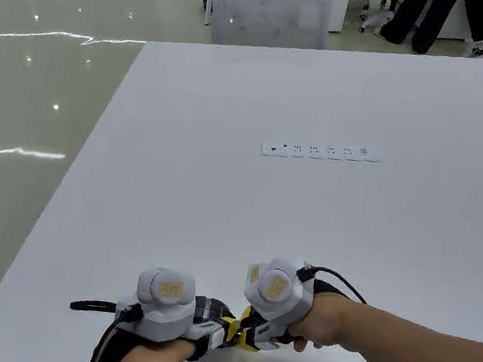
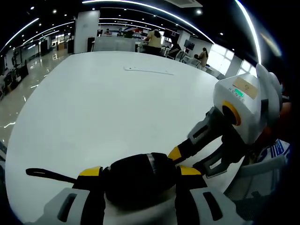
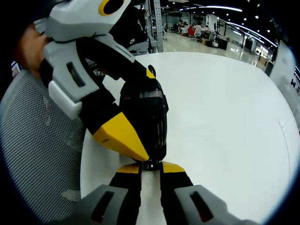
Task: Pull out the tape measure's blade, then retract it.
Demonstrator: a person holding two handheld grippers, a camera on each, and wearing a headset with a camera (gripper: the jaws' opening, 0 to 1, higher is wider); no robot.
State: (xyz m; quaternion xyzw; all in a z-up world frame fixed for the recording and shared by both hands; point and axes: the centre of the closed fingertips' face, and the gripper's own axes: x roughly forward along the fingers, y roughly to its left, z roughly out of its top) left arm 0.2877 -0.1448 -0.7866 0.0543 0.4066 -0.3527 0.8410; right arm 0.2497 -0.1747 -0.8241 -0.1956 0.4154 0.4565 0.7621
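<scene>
No readable text. Tan square sticker [image 1: 169,290] atop white left tool [image 2: 139,171], lower centre of head view: print too small. Tan-green label [image 2: 243,90] on white right tool [image 3: 144,167]: blurred. Blue marks [image 2: 280,149], lower right of left gripper view: illegible.

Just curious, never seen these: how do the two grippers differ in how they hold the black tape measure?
The left gripper has its jaws wide, clamping the tape measure by its body; the right gripper has its jaws nearly together, pinching the small end tab. Both have yellow-tipped jaws.
</scene>
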